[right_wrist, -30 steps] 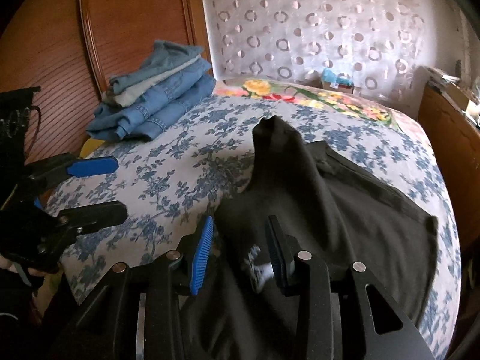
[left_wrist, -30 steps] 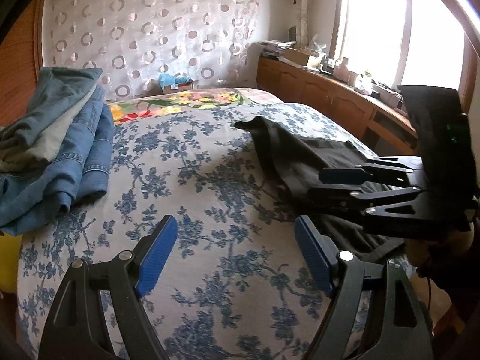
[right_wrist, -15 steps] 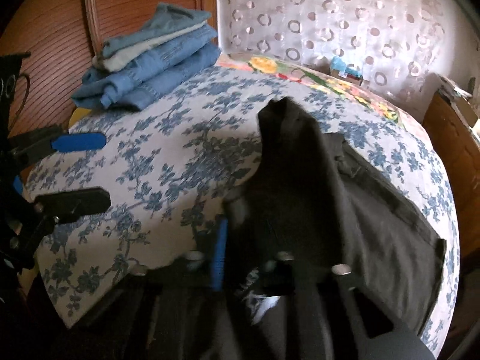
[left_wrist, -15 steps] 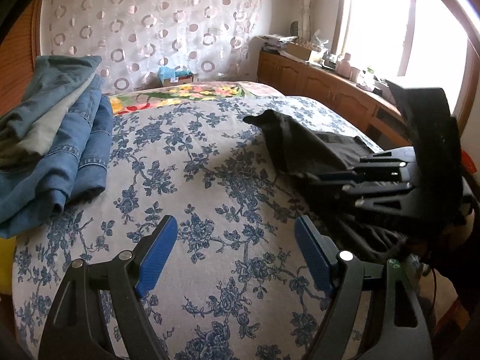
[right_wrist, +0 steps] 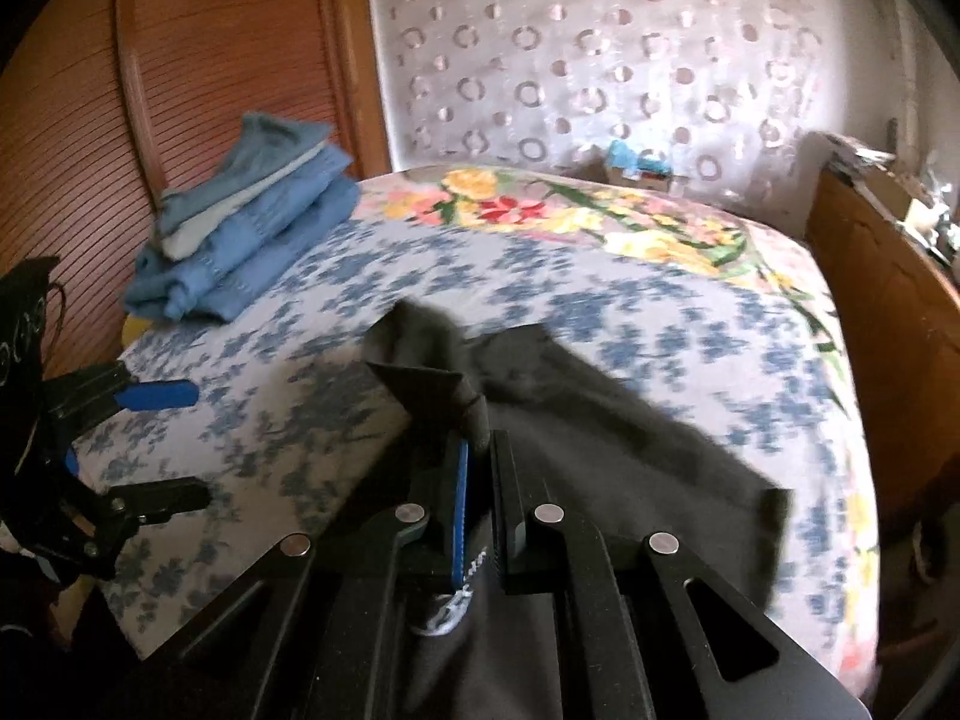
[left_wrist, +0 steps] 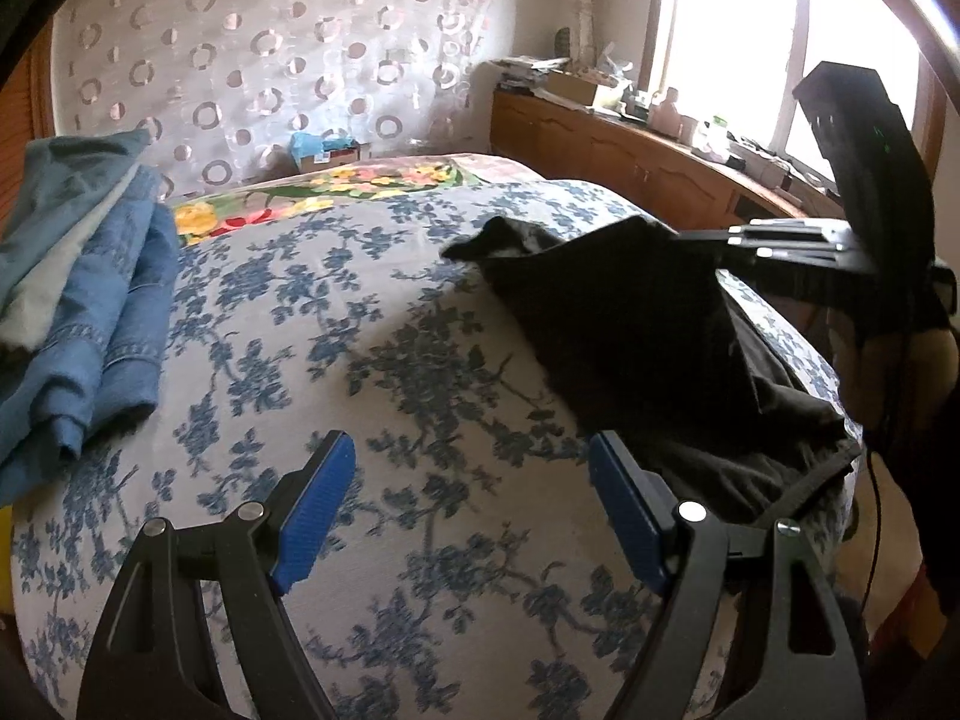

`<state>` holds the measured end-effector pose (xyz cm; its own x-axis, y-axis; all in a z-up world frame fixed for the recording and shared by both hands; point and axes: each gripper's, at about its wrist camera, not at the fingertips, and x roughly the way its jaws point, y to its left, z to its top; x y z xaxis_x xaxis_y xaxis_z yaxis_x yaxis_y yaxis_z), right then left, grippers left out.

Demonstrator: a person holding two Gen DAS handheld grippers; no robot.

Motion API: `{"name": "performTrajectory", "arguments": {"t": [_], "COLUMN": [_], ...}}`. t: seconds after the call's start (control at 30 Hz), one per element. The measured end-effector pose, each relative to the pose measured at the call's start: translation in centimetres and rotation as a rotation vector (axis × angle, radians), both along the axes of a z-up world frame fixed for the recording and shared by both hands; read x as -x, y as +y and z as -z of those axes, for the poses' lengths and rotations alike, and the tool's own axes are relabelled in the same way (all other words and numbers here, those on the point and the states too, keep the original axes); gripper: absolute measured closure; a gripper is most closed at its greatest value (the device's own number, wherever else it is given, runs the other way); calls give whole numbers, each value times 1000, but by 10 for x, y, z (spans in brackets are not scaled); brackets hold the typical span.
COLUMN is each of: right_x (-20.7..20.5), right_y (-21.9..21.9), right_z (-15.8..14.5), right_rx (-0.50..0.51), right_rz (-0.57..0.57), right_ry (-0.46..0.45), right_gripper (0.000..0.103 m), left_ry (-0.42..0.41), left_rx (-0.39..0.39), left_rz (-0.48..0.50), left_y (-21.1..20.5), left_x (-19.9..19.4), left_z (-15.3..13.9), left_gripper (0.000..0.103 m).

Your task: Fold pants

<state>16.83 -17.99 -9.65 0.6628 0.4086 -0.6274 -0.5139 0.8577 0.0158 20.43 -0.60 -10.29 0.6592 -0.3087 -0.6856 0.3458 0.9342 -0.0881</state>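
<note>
While our right gripper [right_wrist: 477, 474] pinches a fold of the black pants [right_wrist: 600, 450] between closed jaws and holds that edge lifted off the bed [left_wrist: 420, 372], our left gripper [left_wrist: 468, 510] hangs over bare bedspread with its jaws wide open and nothing between them. The pants lie on the right-hand side of the mattress; in the left wrist view one end points toward the far side of the bed, and the bunched near end sags toward the mattress edge. We judge the fold to be in its opening step: the cloth is raised at one point only and nothing lies flat or doubled yet. The next move, as we read it, calls for the left gripper to cross to the pants and take a second point along the same edge, so the two can stretch the fabric before laying it over. One risk we see is the limp cloth slipping sideways from a single pinch.

The blue-flowered bedspread is soft and slightly rumpled. A stack of folded jeans [left_wrist: 78, 300] sits at the left by a wooden headboard [right_wrist: 180, 90]. A ring-patterned curtain [left_wrist: 270, 60] hangs behind, and a cluttered wooden cabinet [left_wrist: 630, 162] runs under a bright window [left_wrist: 738, 36].
</note>
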Motion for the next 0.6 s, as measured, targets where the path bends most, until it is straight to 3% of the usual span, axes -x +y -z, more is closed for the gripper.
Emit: {"name": "performTrajectory", "arguments": {"t": [0.27, 0.5, 0.6], "right_x": [-22, -53, -61], "right_y": [-46, -68, -75], "right_z": [-6, 8, 13], "right_rx": [47, 39, 29], "right_rz": [84, 165, 214], "right_ry": [-6, 45, 49], "right_gripper": [97, 96, 85], "left_ry": [1, 16, 30], "left_rx": [-19, -31, -44], "left_rz": [59, 93, 98], "left_y": [-32, -56, -62], "left_x": [-26, -44, -50], "left_z": [-2, 3, 10], "left_gripper": [22, 22, 22]}}
